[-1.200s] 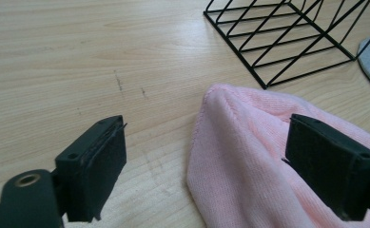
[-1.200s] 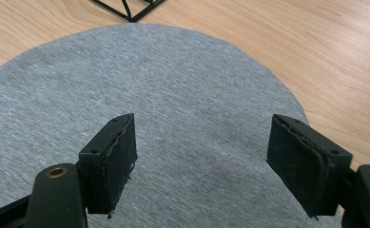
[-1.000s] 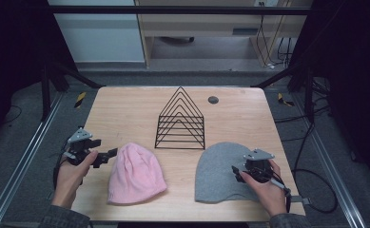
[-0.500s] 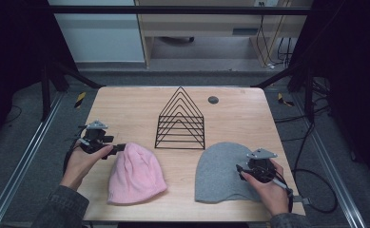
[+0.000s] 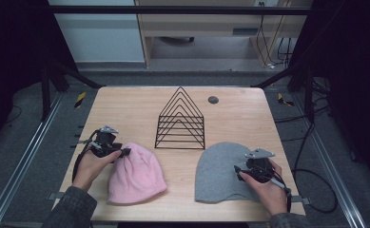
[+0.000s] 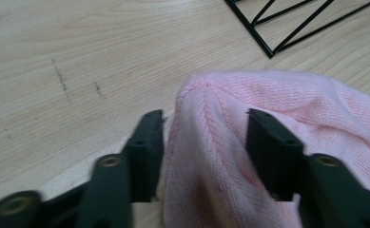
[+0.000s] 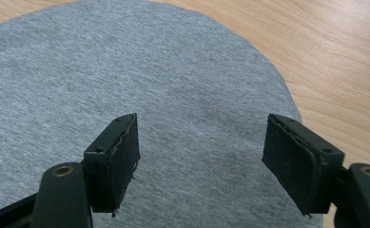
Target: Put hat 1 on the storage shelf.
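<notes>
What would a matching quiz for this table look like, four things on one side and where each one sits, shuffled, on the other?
Things:
1. pink hat
2. grey hat
3. wire rack
4. dark disc

Places:
A. middle of the table
B. far side, right of the rack's peak
C. between the left gripper's open jaws
D. under the right gripper

Pairs: 1-C, 2-D, 3-A, 4-B

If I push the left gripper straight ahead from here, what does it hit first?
The pink beanie. The left gripper already has a raised fold of it between its open jaws, so it would likely bunch the knit forward. The black wire rack lies further on.
</notes>
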`<state>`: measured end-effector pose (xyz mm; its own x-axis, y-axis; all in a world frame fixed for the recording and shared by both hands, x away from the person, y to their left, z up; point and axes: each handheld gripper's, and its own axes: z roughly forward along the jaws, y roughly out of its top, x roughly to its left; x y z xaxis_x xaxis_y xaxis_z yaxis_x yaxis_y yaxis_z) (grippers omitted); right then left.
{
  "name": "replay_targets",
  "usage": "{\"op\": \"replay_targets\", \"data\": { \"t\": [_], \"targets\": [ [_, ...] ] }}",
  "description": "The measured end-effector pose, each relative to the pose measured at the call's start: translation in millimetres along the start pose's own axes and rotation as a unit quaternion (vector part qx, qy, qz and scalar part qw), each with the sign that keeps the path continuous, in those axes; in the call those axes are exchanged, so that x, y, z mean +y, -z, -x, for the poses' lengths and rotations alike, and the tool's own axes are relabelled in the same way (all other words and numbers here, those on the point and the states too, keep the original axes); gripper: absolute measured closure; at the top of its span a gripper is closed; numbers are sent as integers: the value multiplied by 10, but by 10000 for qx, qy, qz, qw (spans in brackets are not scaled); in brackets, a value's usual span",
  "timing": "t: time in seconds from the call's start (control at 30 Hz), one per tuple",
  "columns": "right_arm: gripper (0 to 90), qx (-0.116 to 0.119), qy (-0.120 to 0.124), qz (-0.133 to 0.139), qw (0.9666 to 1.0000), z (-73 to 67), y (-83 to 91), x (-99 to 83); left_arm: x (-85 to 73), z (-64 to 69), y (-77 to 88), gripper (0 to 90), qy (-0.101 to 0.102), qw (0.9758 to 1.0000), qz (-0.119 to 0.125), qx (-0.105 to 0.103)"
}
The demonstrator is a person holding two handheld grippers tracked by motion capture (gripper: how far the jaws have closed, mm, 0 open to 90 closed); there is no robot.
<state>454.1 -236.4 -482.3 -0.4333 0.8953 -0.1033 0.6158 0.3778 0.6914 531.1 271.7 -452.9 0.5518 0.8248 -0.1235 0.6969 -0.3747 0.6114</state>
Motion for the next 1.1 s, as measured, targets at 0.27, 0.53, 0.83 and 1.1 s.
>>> {"op": "replay_targets", "data": {
  "t": [0.27, 0.53, 0.83, 1.1],
  "targets": [
    [271, -66, 9, -15, 10000, 13, -3, -12, -12, 39, 30, 793, -57, 9999, 114, -109],
    [276, -70, -2, 14, 10000, 4, 7, -7, 15, 168, 264, 830, -247, 9977, 615, -141],
    [308, -55, 44, 58, 10000, -14, 13, 0, 81, 511, 694, 834, -701, 9903, 1167, -282],
    [342, -54, 62, 106, 9999, -19, 19, 4, 211, 645, 956, 836, -884, 9858, 1386, -335]
  ]
}}
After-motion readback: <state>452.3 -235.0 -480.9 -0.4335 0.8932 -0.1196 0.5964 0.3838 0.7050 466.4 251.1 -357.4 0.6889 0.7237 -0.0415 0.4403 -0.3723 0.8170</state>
